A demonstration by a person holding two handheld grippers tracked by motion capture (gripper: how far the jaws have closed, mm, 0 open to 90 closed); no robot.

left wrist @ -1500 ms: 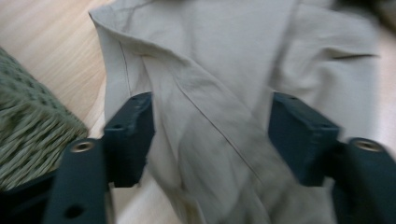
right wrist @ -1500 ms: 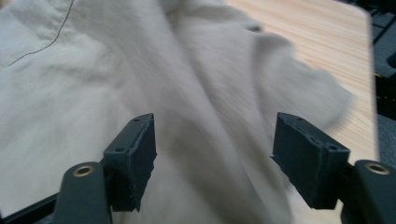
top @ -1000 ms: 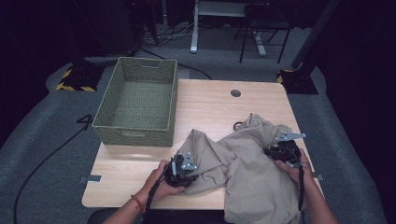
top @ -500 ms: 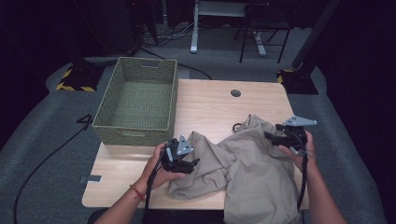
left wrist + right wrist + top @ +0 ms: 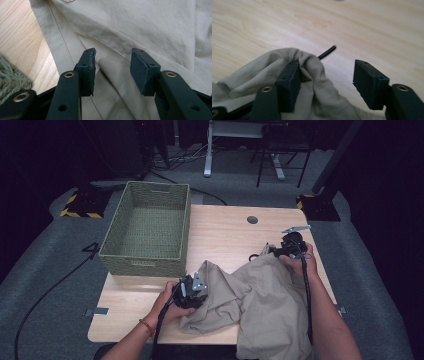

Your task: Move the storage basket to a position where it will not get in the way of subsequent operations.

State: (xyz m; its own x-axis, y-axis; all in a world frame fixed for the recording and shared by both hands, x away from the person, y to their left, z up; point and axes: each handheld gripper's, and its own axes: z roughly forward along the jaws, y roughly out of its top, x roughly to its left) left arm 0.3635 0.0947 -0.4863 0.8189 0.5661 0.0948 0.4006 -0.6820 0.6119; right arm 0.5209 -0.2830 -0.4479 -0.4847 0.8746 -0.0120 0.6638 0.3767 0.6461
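A crumpled beige garment [image 5: 260, 305] lies on the near right part of the wooden table [image 5: 225, 230] and hangs over its front edge. My left gripper [image 5: 192, 287] rests at the garment's left edge. In the left gripper view its jaws [image 5: 112, 53] have just been closing and stand apart around a raised fold of the cloth [image 5: 150, 25], with gaps showing. My right gripper [image 5: 267, 251] is at the garment's far corner. Its jaws [image 5: 328, 62] have also just been closing; bunched cloth [image 5: 249, 72] leans on one pad and the other pad is bare.
A green woven basket [image 5: 142, 255] stands on the table's far left, with nothing in it. A thin black cord [image 5: 327, 52] pokes out from behind the cloth. A round cable hole [image 5: 252, 219] sits at the table's far side. Chairs and desk legs stand beyond.
My right hand has moved away from the front edge toward the far side, along the garment's corner. The left hand has shifted a little farther in. Both grippers' jaws stand wider than before.
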